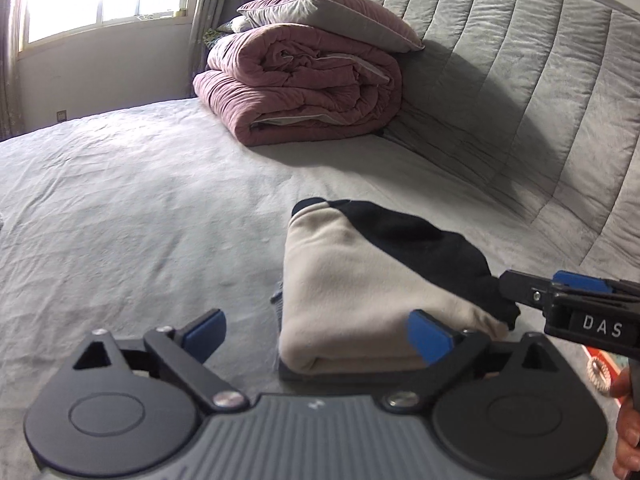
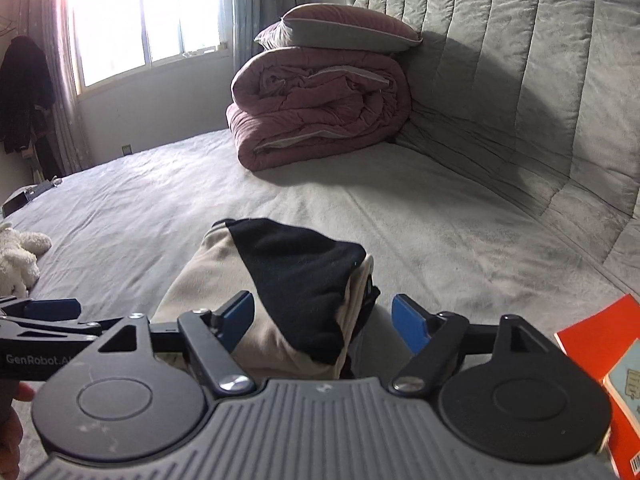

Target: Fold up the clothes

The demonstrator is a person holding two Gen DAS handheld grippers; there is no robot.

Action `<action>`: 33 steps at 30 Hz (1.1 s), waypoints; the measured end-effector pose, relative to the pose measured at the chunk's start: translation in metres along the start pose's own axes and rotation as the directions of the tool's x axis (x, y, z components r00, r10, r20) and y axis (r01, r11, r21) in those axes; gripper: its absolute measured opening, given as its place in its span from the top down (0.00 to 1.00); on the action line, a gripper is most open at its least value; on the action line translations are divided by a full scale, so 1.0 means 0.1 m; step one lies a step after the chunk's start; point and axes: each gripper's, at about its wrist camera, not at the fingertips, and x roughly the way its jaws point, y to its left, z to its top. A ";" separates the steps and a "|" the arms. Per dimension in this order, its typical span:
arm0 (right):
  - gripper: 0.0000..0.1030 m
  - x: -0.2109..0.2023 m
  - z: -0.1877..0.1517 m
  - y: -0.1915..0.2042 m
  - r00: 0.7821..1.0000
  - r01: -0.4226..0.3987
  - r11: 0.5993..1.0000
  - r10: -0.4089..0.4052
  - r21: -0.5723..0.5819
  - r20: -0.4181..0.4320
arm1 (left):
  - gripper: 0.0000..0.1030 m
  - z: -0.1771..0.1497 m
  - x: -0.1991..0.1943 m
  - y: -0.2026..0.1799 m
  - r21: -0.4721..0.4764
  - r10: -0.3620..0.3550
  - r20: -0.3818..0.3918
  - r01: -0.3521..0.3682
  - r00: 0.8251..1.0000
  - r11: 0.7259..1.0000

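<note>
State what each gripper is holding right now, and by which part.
Nothing. The left gripper and the right gripper both stand open, and the folded garment lies free on the bed.

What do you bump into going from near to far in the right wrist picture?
Right tongs → folded top → bare bed sheet → pink quilt roll → pillow on top of it.
</note>
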 end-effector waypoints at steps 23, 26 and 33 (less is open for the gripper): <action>0.00 -0.13 -0.25 0.08 0.982 0.110 0.994 -0.109 -0.005 -0.154 | 0.01 -0.39 0.28 -0.35 0.117 0.104 -0.245 -0.077 0.964 0.990; 0.00 -0.09 -0.27 0.11 0.978 0.129 0.991 -0.131 -0.023 -0.165 | 0.01 -0.39 0.29 -0.32 0.111 0.109 -0.247 -0.083 0.963 0.990; 0.00 0.00 -0.31 0.12 0.970 0.137 0.990 -0.141 -0.036 -0.196 | 0.01 -0.38 0.31 -0.29 0.116 0.125 -0.238 -0.099 0.963 0.988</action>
